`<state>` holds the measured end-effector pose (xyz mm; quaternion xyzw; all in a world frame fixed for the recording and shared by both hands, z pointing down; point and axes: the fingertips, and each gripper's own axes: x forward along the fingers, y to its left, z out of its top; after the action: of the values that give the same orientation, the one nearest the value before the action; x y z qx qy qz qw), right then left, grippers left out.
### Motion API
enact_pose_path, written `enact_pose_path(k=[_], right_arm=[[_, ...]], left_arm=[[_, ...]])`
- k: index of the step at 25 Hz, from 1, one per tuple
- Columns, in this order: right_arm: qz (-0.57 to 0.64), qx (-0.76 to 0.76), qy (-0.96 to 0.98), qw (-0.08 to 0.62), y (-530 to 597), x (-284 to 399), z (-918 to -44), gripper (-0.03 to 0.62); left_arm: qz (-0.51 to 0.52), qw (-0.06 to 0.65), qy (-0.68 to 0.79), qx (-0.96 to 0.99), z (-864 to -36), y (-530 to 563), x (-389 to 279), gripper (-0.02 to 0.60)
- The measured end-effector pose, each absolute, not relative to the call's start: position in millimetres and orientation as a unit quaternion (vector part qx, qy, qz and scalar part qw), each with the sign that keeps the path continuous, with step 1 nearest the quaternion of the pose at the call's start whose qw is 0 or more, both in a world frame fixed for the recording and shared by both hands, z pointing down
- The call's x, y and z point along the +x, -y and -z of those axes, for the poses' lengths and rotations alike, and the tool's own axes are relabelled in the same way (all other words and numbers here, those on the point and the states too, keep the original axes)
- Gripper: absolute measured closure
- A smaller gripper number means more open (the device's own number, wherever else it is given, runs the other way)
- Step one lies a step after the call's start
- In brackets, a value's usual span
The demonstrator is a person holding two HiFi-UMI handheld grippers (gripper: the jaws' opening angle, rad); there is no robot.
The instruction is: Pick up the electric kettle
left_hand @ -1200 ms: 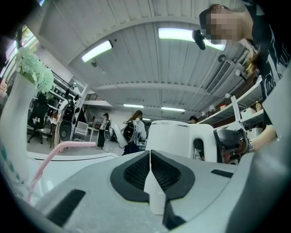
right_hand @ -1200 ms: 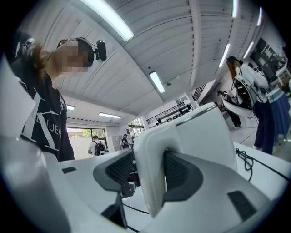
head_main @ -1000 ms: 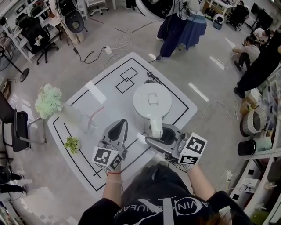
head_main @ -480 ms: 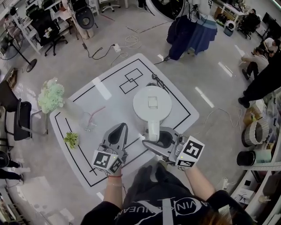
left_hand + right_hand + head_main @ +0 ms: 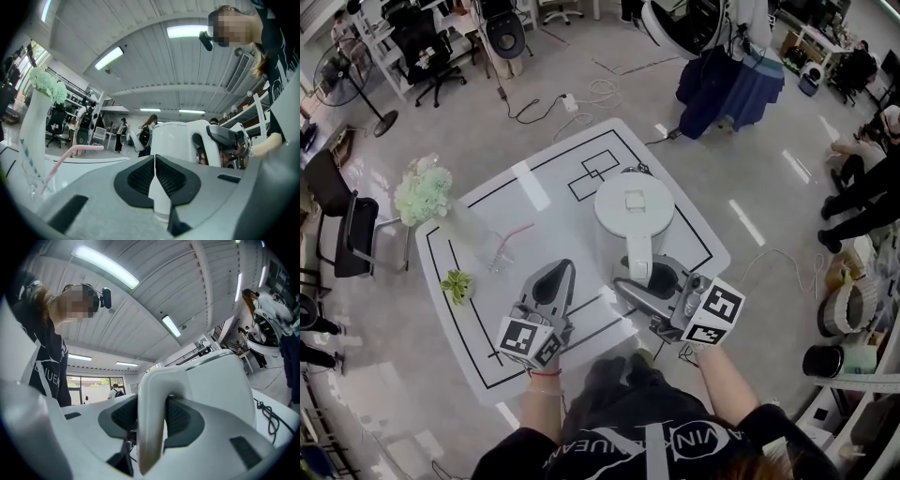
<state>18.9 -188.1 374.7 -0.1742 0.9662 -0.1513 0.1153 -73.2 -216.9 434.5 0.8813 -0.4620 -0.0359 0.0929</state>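
Note:
The white electric kettle (image 5: 633, 211) stands on the white table (image 5: 534, 187), its handle (image 5: 639, 258) pointing toward me. My right gripper (image 5: 643, 281) is shut on that handle; in the right gripper view both dark pads press the white handle (image 5: 152, 404) from either side, the kettle body (image 5: 220, 385) rising behind. My left gripper (image 5: 555, 274) hovers left of the kettle, shut and holding nothing. In the left gripper view its pads (image 5: 140, 176) meet, and the kettle (image 5: 173, 140) stands beyond them.
A vase of pale green flowers (image 5: 422, 195), a glass with a pink straw (image 5: 499, 251) and a small green plant (image 5: 457, 284) stand on the table's left side. The kettle's cord (image 5: 633, 171) trails off the far edge. People sit at the right.
The right gripper's jaws have closed in on the handle, and gripper and kettle have shifted slightly toward the drawn squares. The left gripper has hardly moved.

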Motion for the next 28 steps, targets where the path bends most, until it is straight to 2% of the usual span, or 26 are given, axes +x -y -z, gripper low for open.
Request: enact_pose_path(k=[28], right_arm=[[0.142, -0.212, -0.954, 0.159, 208.0, 55.2, -342.0, 0.445]], left_arm=[[0.037, 0.068, 0.475, 0.877, -409.8, 214.5, -78.2, 0.569]])
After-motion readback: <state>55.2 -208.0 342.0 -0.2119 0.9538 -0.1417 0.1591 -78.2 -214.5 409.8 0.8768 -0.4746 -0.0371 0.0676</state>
